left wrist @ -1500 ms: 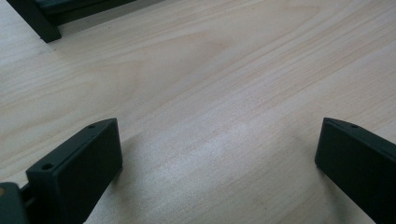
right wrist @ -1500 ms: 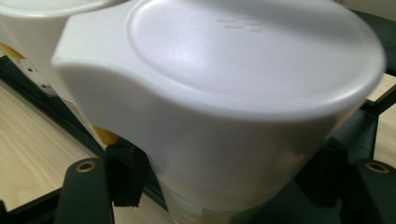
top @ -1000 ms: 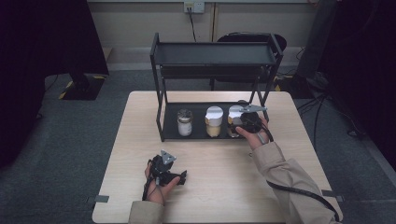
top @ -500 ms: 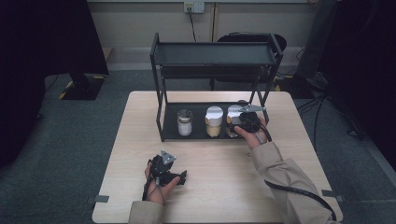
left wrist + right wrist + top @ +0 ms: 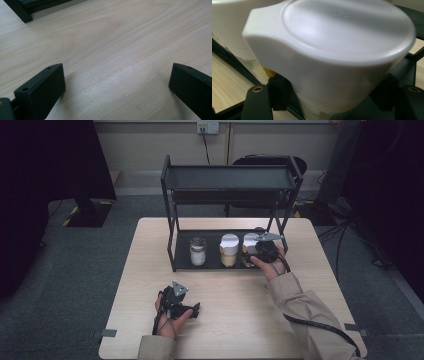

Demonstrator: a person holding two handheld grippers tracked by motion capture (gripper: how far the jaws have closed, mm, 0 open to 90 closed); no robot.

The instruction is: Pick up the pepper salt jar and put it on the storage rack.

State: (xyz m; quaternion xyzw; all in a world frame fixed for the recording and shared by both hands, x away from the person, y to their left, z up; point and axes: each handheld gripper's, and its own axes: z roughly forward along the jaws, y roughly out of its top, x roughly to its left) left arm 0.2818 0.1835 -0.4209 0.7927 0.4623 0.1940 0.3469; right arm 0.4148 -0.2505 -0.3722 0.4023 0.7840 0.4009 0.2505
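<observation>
- On the bottom tray of the black rack, at its right end, sits the white-lidded jar that the right tongs are pinching. In the right gripper view the jaws sit on either side of the jar, just under the lid.
- Two more jars share that tray: a white-capped one in the middle of the rack, close beside the held jar, and a smaller metal-lidded one toward the rack's left end.
- My guess on handling: rigid clear body, smooth and probably slippery, with something pale yellow inside, so some weight to it. Might be glass, can't tell, so no bumping the rack posts.
- Best hold looks like the body right below the lid, where the lid's overhang stops it sliding down.
- Well in front of the rack, the left tongs rest on the desk, spread wide with nothing between them.
</observation>
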